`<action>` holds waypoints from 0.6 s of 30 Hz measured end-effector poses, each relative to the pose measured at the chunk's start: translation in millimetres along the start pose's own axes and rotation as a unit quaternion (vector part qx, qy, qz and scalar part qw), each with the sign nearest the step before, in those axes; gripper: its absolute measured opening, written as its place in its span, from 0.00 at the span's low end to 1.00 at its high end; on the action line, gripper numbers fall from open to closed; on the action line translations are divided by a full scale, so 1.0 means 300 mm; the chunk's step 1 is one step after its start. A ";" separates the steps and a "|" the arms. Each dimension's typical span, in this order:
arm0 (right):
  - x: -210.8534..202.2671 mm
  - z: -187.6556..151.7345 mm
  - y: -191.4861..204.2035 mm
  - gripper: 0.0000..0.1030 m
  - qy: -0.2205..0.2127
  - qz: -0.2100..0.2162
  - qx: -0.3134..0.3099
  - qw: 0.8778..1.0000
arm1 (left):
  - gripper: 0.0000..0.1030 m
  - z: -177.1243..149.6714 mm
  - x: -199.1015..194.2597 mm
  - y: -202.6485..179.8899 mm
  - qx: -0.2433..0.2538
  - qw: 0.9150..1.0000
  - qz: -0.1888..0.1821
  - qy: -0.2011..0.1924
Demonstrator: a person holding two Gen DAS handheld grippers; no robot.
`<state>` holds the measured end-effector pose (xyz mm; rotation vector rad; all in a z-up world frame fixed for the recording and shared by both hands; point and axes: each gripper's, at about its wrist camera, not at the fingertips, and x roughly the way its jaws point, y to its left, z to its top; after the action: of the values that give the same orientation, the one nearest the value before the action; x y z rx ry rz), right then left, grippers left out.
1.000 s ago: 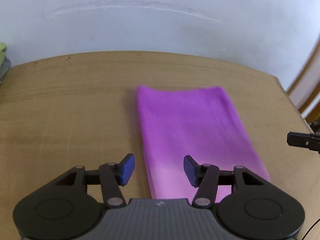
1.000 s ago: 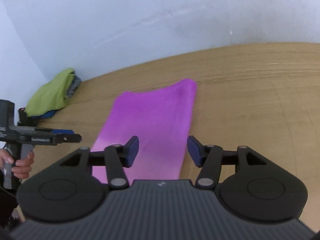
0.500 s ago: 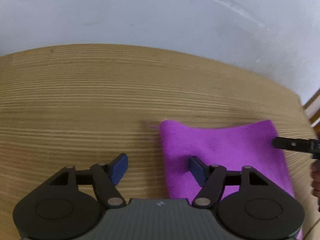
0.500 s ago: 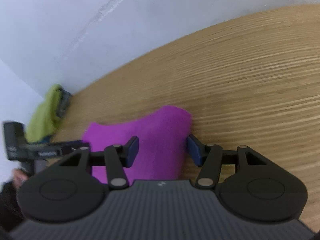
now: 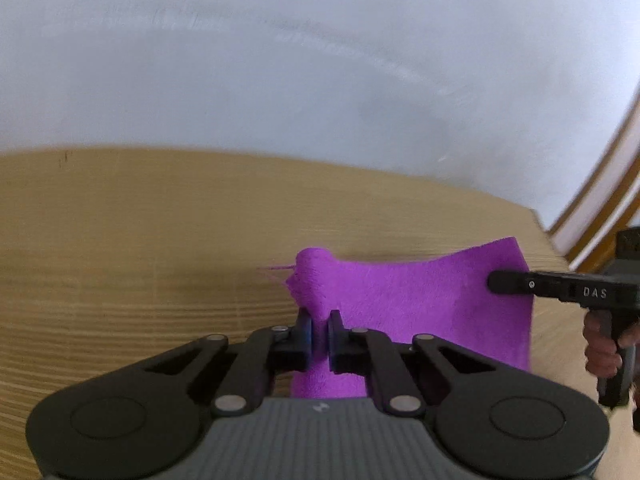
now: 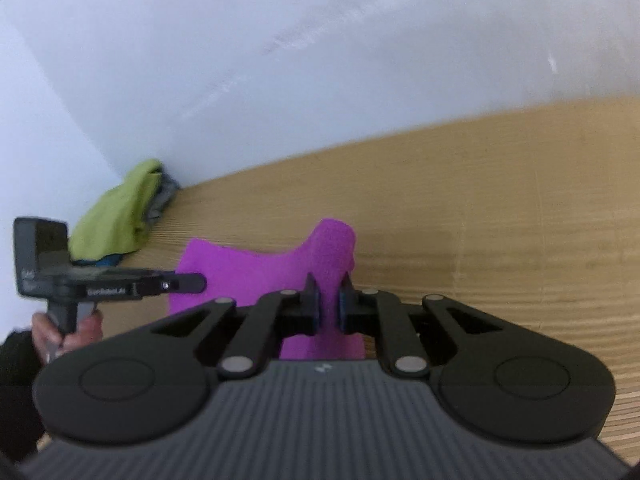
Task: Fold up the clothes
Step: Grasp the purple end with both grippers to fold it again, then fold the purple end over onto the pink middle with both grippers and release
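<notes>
The room is bright and evenly lit, soft daylight with no hard glare anywhere. The white wall [image 5: 320,80] looks washed and smeared, its scuff marks streaked by motion blur. The bench [image 5: 120,240] grain is crisp close in and smudges toward the far edge, which bows in the fisheye curve. Dark corners vignette the left wrist view. A faint soft shadow lies on the wood right of the raised purple cloth [image 6: 328,248]. The green pile [image 6: 116,212] in the corner is blurred. The cloth's colour is very saturated, almost glowing.
</notes>
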<state>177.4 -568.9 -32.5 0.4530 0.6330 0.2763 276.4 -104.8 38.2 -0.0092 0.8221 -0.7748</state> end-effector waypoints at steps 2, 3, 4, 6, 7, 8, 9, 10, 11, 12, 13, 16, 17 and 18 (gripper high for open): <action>-0.077 0.001 0.052 0.11 -0.008 0.020 -0.024 0.999 | 0.08 -0.017 -0.097 -0.027 0.019 1.000 -0.012 -0.012; -0.118 -0.003 0.082 0.11 -0.011 0.032 -0.037 0.999 | 0.08 -0.029 -0.138 -0.041 0.027 0.999 -0.017 -0.016; -0.167 -0.014 0.121 0.11 -0.011 0.045 -0.054 0.997 | 0.08 -0.048 -0.181 -0.058 0.038 0.999 -0.021 -0.019; -0.238 -0.046 0.193 0.11 0.000 0.061 -0.089 0.994 | 0.08 -0.099 -0.269 -0.097 0.062 0.997 -0.027 -0.023; -0.269 -0.066 0.232 0.11 0.006 0.068 -0.109 0.992 | 0.08 -0.134 -0.310 -0.118 0.076 0.996 -0.030 -0.020; -0.297 -0.092 0.261 0.11 0.017 0.070 -0.129 0.989 | 0.09 -0.178 -0.351 -0.136 0.090 0.995 -0.034 -0.014; -0.320 -0.123 0.290 0.11 0.031 0.069 -0.152 0.985 | 0.09 -0.215 -0.374 -0.157 0.100 0.994 -0.037 -0.005; -0.341 -0.155 0.318 0.11 0.045 0.067 -0.175 0.981 | 0.10 -0.250 -0.385 -0.183 0.109 0.993 -0.041 0.007; -0.354 -0.190 0.336 0.12 0.061 0.060 -0.194 0.977 | 0.11 -0.296 -0.394 -0.206 0.122 0.991 -0.046 0.024; -0.361 -0.226 0.346 0.13 0.081 0.053 -0.206 0.974 | 0.12 -0.346 -0.400 -0.231 0.138 0.988 -0.048 0.043; -0.367 -0.263 0.357 0.13 0.101 0.046 -0.217 0.970 | 0.12 -0.396 -0.405 -0.256 0.154 0.985 -0.049 0.062; -0.386 -0.360 0.382 0.20 0.162 0.040 -0.223 0.960 | 0.14 -0.520 -0.406 -0.284 0.187 0.976 -0.025 0.104; -0.391 -0.390 0.389 0.25 0.183 0.039 -0.221 0.957 | 0.14 -0.546 -0.410 -0.283 0.190 0.975 -0.015 0.112; -0.397 -0.420 0.397 0.26 0.203 0.039 -0.220 0.953 | 0.14 -0.558 -0.419 -0.274 0.185 0.976 -0.006 0.117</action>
<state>-6.5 -470.7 -4.5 -0.0138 0.9275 0.5806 61.4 -39.8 28.0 0.4157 0.8885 -0.9416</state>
